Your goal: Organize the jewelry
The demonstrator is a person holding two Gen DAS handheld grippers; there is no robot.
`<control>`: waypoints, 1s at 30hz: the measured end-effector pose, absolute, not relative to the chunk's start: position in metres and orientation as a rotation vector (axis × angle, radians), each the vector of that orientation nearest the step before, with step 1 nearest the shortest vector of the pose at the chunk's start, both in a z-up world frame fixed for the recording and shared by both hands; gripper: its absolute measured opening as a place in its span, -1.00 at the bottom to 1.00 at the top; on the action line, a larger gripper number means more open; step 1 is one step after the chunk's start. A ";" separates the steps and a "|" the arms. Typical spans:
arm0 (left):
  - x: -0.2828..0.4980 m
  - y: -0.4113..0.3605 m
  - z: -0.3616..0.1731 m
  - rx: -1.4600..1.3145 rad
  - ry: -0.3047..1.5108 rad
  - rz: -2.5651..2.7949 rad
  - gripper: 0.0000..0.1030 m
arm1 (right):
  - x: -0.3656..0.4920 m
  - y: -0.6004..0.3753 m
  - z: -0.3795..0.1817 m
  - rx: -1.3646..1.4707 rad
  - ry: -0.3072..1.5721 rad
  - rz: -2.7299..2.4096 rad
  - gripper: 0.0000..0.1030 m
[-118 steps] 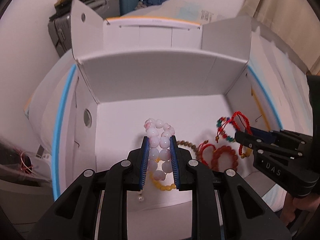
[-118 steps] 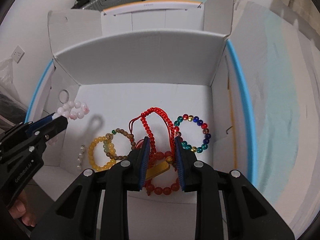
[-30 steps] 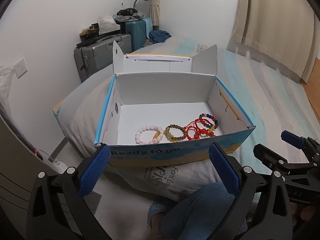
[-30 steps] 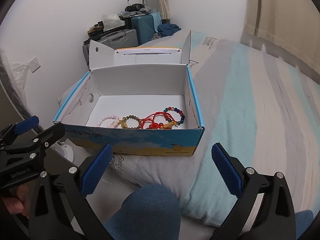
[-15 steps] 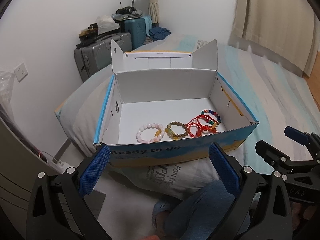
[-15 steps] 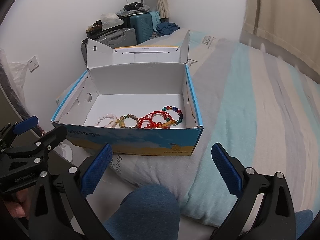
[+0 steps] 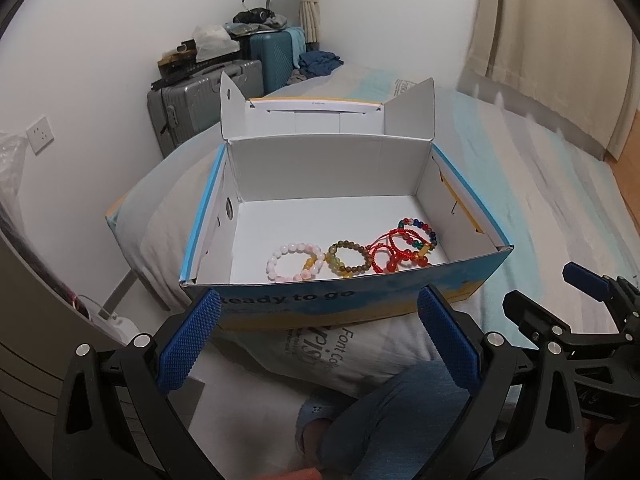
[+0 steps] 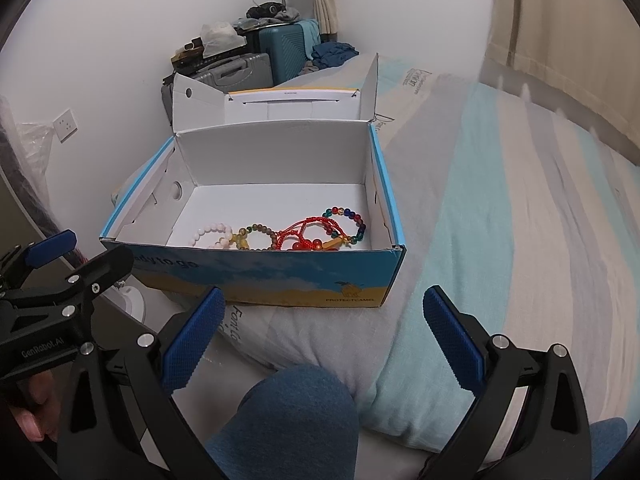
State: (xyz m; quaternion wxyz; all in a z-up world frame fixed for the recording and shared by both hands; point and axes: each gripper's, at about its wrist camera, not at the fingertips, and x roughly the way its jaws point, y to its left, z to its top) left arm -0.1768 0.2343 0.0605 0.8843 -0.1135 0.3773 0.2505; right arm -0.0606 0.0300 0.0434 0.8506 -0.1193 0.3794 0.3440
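Open cardboard box point(image 7: 344, 308) on bed point(image 8: 500, 208). Inside, near front wall, left to right: pink bead bracelet point(image 7: 294, 262), brown bead bracelet point(image 7: 349, 258), red cord bracelets point(image 7: 396, 250), multicolour bead bracelet point(image 7: 418, 232). Left gripper point(image 7: 316, 344), right gripper point(image 8: 322, 340): spread wide, holding nothing, short of box.

Soft, even indoor light, slightly dim, with faint shadows inside the open white-lined cardboard box point(image 7: 328, 176). Fisheye bending and black vignette corners. The beige curtain point(image 8: 560, 40) at upper right is motion-blurred.
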 end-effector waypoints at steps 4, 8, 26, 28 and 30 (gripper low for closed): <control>-0.176 0.234 0.060 -0.237 0.788 0.522 0.89 | -0.060 0.030 0.043 -0.251 0.800 0.724 0.85; -0.175 0.234 0.060 -0.242 0.790 0.521 0.89 | -0.060 0.029 0.043 -0.251 0.800 0.725 0.85; -0.178 0.232 0.064 -0.231 0.764 0.546 0.89 | -0.063 0.030 0.037 -0.250 0.806 0.723 0.85; -0.177 0.231 0.064 -0.219 0.770 0.553 0.89 | -0.063 0.030 0.037 -0.250 0.805 0.720 0.85; -0.176 0.230 0.063 -0.207 0.774 0.553 0.89 | -0.063 0.029 0.037 -0.247 0.807 0.719 0.85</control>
